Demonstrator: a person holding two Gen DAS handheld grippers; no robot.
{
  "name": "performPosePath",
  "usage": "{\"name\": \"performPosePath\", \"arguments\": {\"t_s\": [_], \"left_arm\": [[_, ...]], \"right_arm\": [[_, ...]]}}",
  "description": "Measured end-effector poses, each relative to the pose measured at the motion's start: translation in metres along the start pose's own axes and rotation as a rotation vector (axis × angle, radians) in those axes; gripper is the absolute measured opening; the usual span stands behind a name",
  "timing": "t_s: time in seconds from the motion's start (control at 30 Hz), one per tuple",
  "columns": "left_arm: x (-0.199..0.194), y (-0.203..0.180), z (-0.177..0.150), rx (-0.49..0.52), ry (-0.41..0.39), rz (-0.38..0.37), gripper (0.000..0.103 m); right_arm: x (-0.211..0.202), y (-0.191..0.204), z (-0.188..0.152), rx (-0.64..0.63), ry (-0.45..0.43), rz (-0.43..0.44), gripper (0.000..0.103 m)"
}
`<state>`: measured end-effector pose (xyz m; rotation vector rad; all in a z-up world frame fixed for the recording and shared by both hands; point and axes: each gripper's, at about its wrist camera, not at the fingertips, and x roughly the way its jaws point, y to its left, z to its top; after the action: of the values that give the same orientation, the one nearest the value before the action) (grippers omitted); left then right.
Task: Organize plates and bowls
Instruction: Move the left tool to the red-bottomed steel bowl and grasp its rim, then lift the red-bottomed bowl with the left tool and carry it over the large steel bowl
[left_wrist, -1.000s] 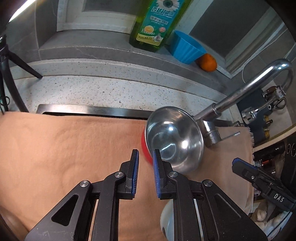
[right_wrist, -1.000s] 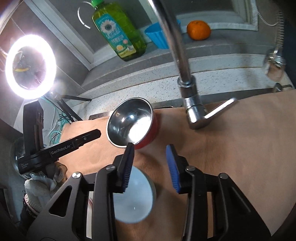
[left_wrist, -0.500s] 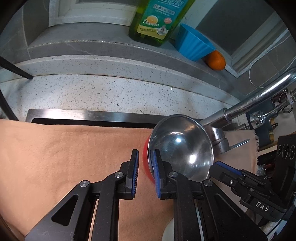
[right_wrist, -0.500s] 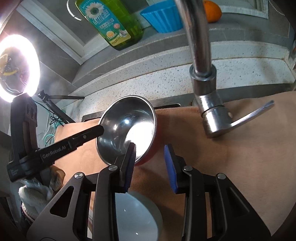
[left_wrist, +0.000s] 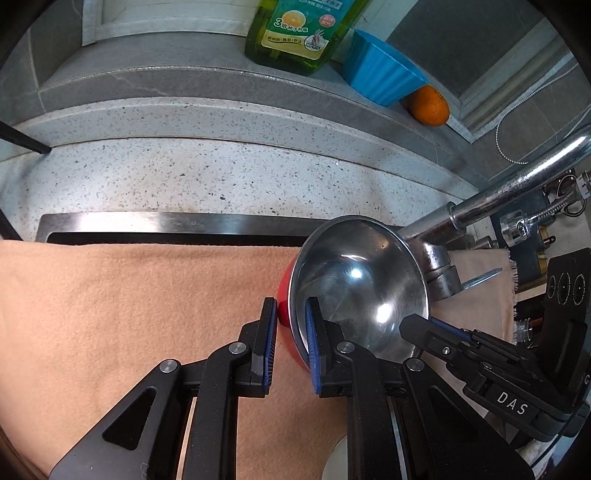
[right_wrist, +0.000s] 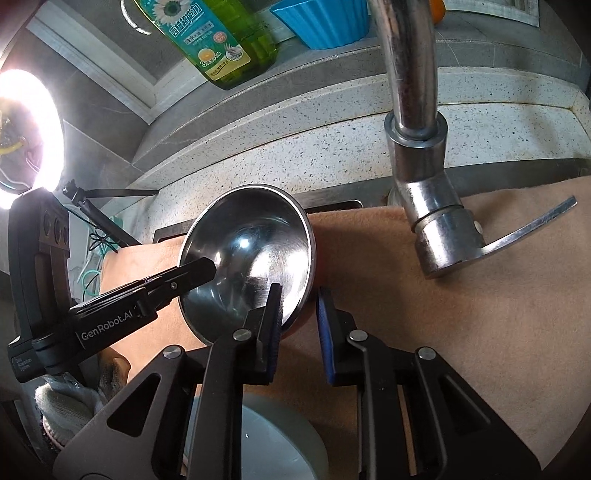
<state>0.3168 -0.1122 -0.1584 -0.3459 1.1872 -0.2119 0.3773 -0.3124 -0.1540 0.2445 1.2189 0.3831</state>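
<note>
A steel bowl (left_wrist: 360, 288) with a red outside (left_wrist: 286, 306) sits tilted on the tan cloth (left_wrist: 129, 314); it also shows in the right wrist view (right_wrist: 251, 258). My left gripper (left_wrist: 291, 345) is open, its jaws straddling the bowl's near-left rim, one finger inside and one outside. My right gripper (right_wrist: 299, 325) is open and straddles the bowl's near-right rim the same way. Each gripper shows in the other's view, the right one (left_wrist: 436, 328) and the left one (right_wrist: 195, 273) both at the bowl's rim. A pale plate (right_wrist: 273, 443) lies under the right gripper.
A steel faucet (right_wrist: 417, 122) with a lever handle (right_wrist: 528, 229) stands right of the bowl. On the ledge behind are a green detergent bottle (left_wrist: 299, 33), a blue cup (left_wrist: 380, 74) and an orange (left_wrist: 430, 105). A ring light (right_wrist: 29, 122) stands at left.
Both grippers have moved forward and closed in on the steel bowl, so their jaws now straddle its rim. The bowl itself has stayed in place.
</note>
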Motion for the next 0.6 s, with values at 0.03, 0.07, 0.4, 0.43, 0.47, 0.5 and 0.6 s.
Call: {"name": "performPosePath", "arguments": {"t_s": [0.03,0.07,0.4,0.43,0.47,0.5,0.6], "left_arm": [[0.000,-0.001,0.000,0.003,-0.003,0.004,0.014],[-0.001,-0.002,-0.001,0.005,-0.003,0.006,0.014],[-0.020,-0.009,-0.012,0.021,-0.027,-0.004,0.014],[-0.024,-0.009,-0.014,0.025,-0.033,-0.001,0.014],[-0.027,-0.010,-0.016,0.026,-0.037,0.000,0.014],[-0.031,-0.010,-0.017,0.027,-0.040,-0.002,0.014],[-0.040,-0.010,-0.022,0.019,-0.049,-0.015,0.014]], "right_arm": [[0.001,0.000,0.000,-0.001,0.000,-0.003,0.018],[0.001,0.001,0.001,-0.002,0.001,-0.006,0.018],[-0.016,0.008,-0.004,-0.012,-0.023,-0.018,0.016],[-0.018,0.010,-0.005,-0.016,-0.025,-0.016,0.016],[-0.021,0.013,-0.006,-0.021,-0.029,-0.015,0.016],[-0.024,0.015,-0.007,-0.025,-0.033,-0.017,0.016],[-0.033,0.021,-0.012,-0.035,-0.043,-0.015,0.016]]}}
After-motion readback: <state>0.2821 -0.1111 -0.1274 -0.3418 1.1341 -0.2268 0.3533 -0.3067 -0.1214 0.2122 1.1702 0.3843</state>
